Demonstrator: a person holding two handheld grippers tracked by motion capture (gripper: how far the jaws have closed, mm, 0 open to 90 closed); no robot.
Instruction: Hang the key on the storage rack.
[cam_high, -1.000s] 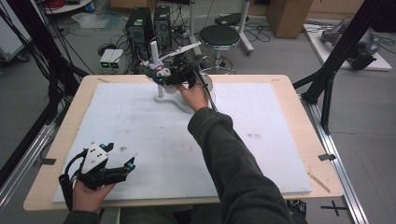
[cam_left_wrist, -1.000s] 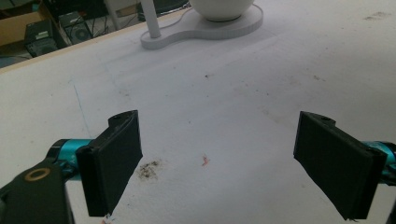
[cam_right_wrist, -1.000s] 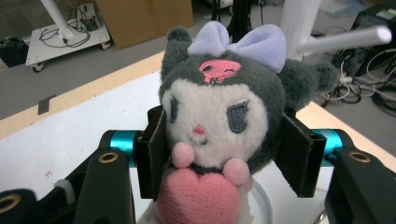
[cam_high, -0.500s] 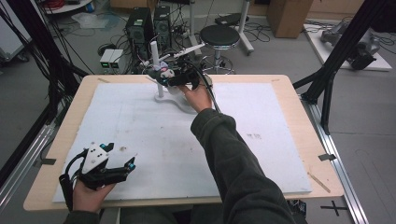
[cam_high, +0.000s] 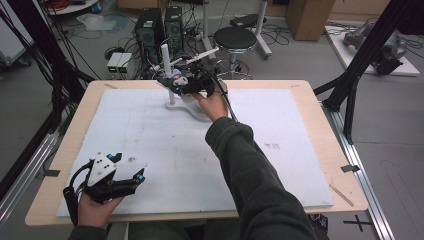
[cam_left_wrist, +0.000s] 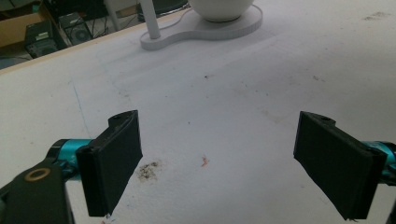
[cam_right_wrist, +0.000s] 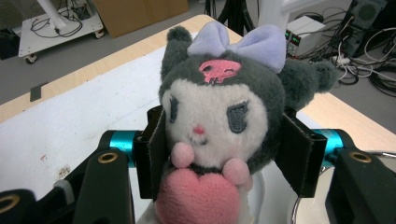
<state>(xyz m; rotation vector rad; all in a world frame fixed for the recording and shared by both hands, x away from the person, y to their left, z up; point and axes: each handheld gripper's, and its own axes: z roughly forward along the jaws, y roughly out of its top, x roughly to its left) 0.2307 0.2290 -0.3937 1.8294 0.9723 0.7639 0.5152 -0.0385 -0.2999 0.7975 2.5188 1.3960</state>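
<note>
Here, right gripper (cam_right_wrist: 219, 154) jaws clamped on small grey-and-white plush doll with lilac bow and pink heart (cam_right_wrist: 219, 126), held above white bowl stand (cam_high: 186, 104) at table's far edge, left gripper (cam_left_wrist: 229, 158) jaws wide apart, nothing between, near front-left corner of white foam mat (cam_high: 165, 150)

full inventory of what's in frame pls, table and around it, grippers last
plush toy: 1, dark grey and white with lilac bow and pink heart, clamped in the right gripper at the table's far edge
white stand: 1, white flat base with an upright post, far middle of the mat
bowl: 1, white, on the stand's base
mat: 1, white, stained, covers most of the table
table: 1, light wood
stool: 1, black, on the floor beyond the table
computer towers: 2, black, on the floor beyond the table
left gripper: 1, black, jaws wide open, near left corner
right gripper: 1, black, shut on the plush
</note>
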